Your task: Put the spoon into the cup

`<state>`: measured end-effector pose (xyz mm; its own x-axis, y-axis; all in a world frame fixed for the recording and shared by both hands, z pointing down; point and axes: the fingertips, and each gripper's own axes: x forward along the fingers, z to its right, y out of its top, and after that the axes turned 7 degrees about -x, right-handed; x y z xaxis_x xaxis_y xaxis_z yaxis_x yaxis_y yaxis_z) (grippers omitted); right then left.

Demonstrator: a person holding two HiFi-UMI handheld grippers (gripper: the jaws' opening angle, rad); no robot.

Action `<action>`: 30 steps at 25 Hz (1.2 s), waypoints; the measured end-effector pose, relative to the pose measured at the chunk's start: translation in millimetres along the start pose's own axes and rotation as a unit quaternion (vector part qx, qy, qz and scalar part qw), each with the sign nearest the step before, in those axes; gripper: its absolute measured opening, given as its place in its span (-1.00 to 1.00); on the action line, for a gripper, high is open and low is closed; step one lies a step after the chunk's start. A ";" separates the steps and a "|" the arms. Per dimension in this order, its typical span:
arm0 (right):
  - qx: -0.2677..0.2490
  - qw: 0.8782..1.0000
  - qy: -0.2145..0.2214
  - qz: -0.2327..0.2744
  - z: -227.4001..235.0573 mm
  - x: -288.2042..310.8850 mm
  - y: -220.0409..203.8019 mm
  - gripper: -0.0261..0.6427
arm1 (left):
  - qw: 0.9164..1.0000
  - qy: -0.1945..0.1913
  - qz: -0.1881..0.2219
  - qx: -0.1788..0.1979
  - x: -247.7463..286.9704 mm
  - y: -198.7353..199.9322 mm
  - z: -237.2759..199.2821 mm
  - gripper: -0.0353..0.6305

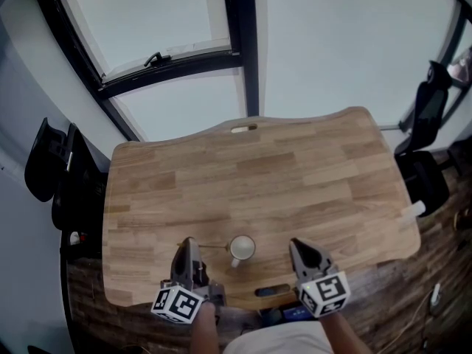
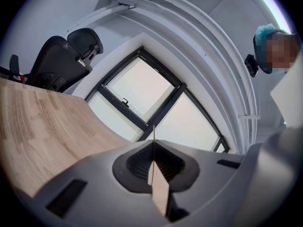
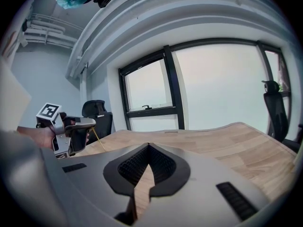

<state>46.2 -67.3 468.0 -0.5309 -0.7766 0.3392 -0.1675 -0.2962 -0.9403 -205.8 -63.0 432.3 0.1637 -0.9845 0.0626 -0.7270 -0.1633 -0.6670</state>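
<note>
A white cup (image 1: 242, 248) with a handle stands near the front edge of the wooden table (image 1: 295, 175). My left gripper (image 1: 189, 243) is just left of the cup and shut on a thin golden spoon (image 1: 212, 246), whose stem reaches towards the cup. In the left gripper view the spoon (image 2: 154, 134) sticks out edge-on from between the closed jaws of the left gripper (image 2: 154, 144). My right gripper (image 1: 293, 243) hovers right of the cup, shut and holding nothing. In the right gripper view, past the right gripper (image 3: 149, 146), the left gripper (image 3: 88, 123) holds the spoon (image 3: 98, 141). Neither gripper view shows the cup.
Black office chairs stand at the table's left (image 1: 51, 168) and right (image 1: 429, 124). A large window (image 1: 184, 57) lies beyond the far edge. A small white item (image 1: 243, 129) sits at the far edge, a dark one (image 1: 269, 291) at the front edge.
</note>
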 end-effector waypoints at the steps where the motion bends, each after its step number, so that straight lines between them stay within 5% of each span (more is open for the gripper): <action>1: -0.001 1.000 0.000 -0.001 -0.2 1.1 -0.1 -0.93 | 1.000 0.001 -0.001 -0.001 0.9 -0.6 -1.0 -0.88; 30: -0.006 0.999 0.010 -0.036 2.3 20.7 -20.8 -0.93 | 0.999 0.023 -0.032 -0.011 16.5 -24.8 -27.0 -0.88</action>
<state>40.6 -78.5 494.7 -0.5328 -0.7427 0.4056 -0.2153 -0.3446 -0.9137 -203.2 -76.9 469.9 0.1799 -0.9737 0.1398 -0.7306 -0.2275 -0.6439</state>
